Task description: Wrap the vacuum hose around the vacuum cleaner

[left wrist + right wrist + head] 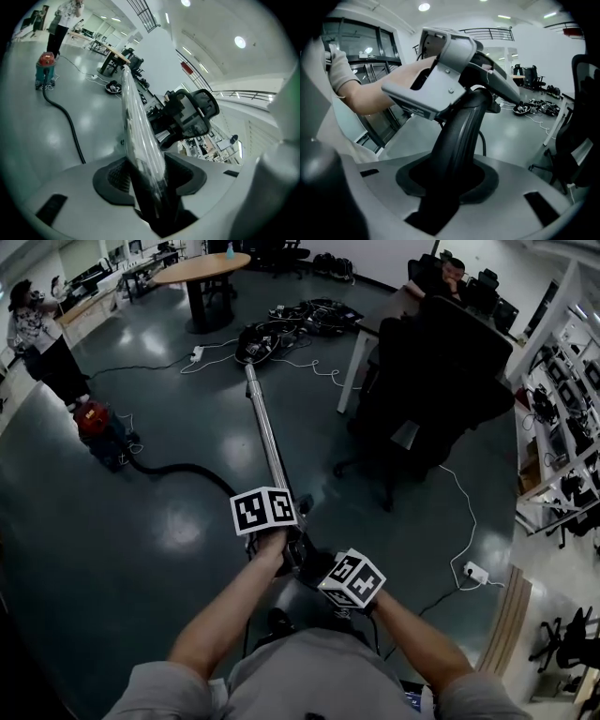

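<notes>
Both bare forearms reach forward from the lower edge of the head view and angle inward, so the left gripper [265, 512] sits just ahead of the right gripper [351, 579], both tipped downward. The left gripper's jaws flank the metal tube [267, 432], and its pads seem to press on it. The right gripper is clenched on the black curved handle [457, 140] behind. The red vacuum cleaner [97, 423] stands on the floor well apart at far left, its black hose [178, 468] curving along the floor toward the handle, not wrapped. Of the gripper views, only the left shows cleaner and hose; the right shows the left gripper's grey body and the bare forearm [379, 96] carrying it
</notes>
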`<action>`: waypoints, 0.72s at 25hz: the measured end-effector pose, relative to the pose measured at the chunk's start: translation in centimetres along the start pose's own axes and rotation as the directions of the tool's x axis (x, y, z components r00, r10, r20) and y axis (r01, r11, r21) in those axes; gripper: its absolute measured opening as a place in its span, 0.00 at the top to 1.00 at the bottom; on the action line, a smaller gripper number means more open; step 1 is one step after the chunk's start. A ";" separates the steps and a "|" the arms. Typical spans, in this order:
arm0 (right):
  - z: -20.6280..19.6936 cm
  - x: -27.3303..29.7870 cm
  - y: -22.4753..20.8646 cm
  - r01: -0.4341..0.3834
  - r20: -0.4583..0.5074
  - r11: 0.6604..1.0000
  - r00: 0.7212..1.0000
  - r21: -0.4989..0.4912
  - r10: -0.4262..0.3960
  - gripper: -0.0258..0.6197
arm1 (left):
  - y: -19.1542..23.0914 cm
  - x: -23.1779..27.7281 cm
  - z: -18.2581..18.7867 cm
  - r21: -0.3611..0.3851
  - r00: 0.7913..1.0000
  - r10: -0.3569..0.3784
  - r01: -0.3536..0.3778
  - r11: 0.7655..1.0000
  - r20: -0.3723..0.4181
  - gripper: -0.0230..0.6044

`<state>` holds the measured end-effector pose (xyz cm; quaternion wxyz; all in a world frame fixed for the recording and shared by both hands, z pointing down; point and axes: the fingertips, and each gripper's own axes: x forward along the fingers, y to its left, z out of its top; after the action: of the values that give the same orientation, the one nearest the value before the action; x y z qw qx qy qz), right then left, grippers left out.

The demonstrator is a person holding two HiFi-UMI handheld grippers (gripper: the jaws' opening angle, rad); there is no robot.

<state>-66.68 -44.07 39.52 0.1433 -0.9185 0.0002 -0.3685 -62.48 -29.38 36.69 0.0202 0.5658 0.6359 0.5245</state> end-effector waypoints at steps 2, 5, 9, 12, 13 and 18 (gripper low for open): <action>0.2 -0.3 0.2 -0.023 0.011 0.999 1.000 0.028 0.023 0.76 | -0.4 0.2 -0.2 0.055 0.999 -0.025 0.027 0.998 -0.035 0.62; -0.1 -0.3 0.5 -0.042 0.018 0.998 0.999 0.055 0.041 0.76 | -0.7 0.3 -1.3 0.122 0.988 -0.088 0.103 0.987 -0.125 0.54; -0.1 -0.4 1.3 -0.088 0.036 0.994 0.996 0.065 0.086 0.76 | -1.3 -1.1 -2.5 0.166 0.946 -0.242 0.279 0.946 -0.214 0.45; 0.1 -0.7 1.7 -0.125 0.026 0.991 0.992 0.040 0.124 0.76 | -1.5 -2.4 -2.7 0.167 0.912 -0.320 0.368 0.914 -0.256 0.41; 0.2 -0.7 1.7 -0.136 0.015 0.990 0.991 0.024 0.136 0.76 | -1.2 -2.8 -2.6 0.167 0.904 -0.334 0.385 0.908 -0.267 0.40; 1.2 -0.5 1.4 -0.224 -0.063 0.970 0.974 -0.089 0.219 0.76 | 0.2 -4.7 -1.5 0.138 0.893 -0.341 0.393 0.909 -0.294 0.38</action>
<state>-66.08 -45.01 37.99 0.1397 -0.9085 0.1242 -0.3738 -61.57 -33.92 34.87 -0.0205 0.3592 0.7766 0.5171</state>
